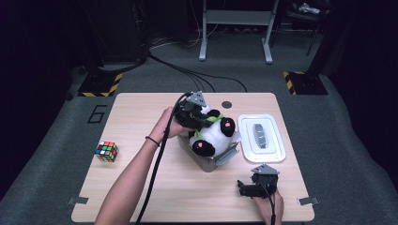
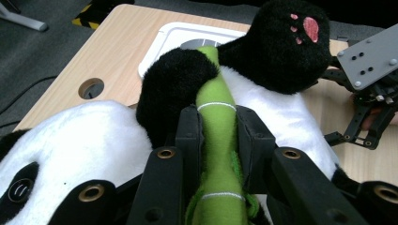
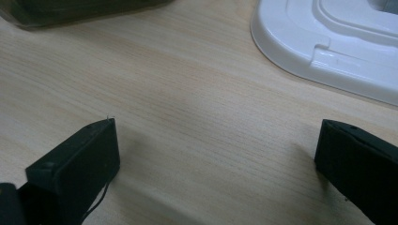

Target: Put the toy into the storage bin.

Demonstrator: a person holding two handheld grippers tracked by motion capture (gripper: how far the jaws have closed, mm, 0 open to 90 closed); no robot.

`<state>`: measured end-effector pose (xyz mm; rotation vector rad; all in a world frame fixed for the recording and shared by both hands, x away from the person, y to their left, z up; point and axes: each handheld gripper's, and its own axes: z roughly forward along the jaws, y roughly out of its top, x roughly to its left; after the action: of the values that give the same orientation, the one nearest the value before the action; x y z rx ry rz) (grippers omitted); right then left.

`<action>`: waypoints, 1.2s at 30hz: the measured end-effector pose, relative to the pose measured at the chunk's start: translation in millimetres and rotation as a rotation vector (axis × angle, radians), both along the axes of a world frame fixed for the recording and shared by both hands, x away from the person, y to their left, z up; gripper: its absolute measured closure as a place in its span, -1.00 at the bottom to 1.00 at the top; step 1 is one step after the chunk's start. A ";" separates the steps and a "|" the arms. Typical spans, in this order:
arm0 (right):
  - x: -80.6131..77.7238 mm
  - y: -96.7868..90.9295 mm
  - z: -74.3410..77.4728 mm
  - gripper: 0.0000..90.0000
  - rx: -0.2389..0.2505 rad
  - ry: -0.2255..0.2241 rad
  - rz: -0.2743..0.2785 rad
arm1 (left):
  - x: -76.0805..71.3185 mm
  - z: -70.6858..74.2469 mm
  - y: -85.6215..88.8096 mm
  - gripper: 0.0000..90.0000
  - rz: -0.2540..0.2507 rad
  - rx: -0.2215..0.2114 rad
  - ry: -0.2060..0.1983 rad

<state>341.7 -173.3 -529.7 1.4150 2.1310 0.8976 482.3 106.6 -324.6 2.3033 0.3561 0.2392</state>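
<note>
The worktop is a pale wooden table with wide bare stretches along its near edge and its left half, where a colour cube sits alone close to the left edge, well apart from everything else. Near the middle stands an open metal box, and just beside it toward the right edge lies its white lid, flat and handle-up. The plush panda lies half in the box, its bulk spilling above the rim with black paws sticking out. The left gripper has its jaws pressed together on the panda's green bamboo stalk, not on the body. That is the likely weak point: the stalk is thin, soft fabric, so a downward push may only bend it, and the toy could spring back up or roll out over the rim toward the lid. A hard shove could also slide the light box toward the right edge, nudging the lid. The right gripper rests near the near right corner, jaws spread wide over bare wood, pinching nothing; it has open room to come across and steady the box, though the lid narrows its path on the right side.
</note>
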 end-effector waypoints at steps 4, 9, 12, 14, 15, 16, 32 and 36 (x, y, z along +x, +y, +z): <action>0.0 0.0 0.0 -1.00 0.000 0.001 0.000 | 5.4 -5.7 -2.1 0.63 0.014 -0.003 0.027; 0.0 0.2 -0.2 -1.00 0.000 -0.002 -0.002 | 8.6 -13.1 -8.4 0.61 0.009 0.020 0.042; 0.0 0.2 -0.1 -1.00 0.000 -0.001 -0.002 | 9.2 -18.8 -12.2 0.60 0.009 0.028 0.058; -0.1 0.1 -0.1 -1.00 0.000 -0.002 -0.002 | 7.7 -21.1 -14.3 0.58 0.012 0.028 0.049; -0.1 0.1 -0.1 -1.00 0.000 -0.002 -0.002 | 7.2 -21.4 -14.5 0.55 0.012 0.022 0.049; -0.1 0.1 -0.1 -1.00 0.000 -0.002 -0.002 | 6.6 -21.4 -14.5 0.51 0.014 0.013 0.053; 0.0 -0.1 -0.2 -1.00 -0.001 -0.003 0.001 | 4.9 -13.0 26.2 -0.94 0.232 -0.041 0.000; 0.0 0.0 -0.2 -1.00 -0.001 -0.003 0.001 | 8.3 -21.0 29.2 -0.97 0.233 -0.067 0.023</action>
<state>341.7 -173.3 -529.9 1.4115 2.1293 0.8981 490.7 135.8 -345.6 2.1996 0.6361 0.3125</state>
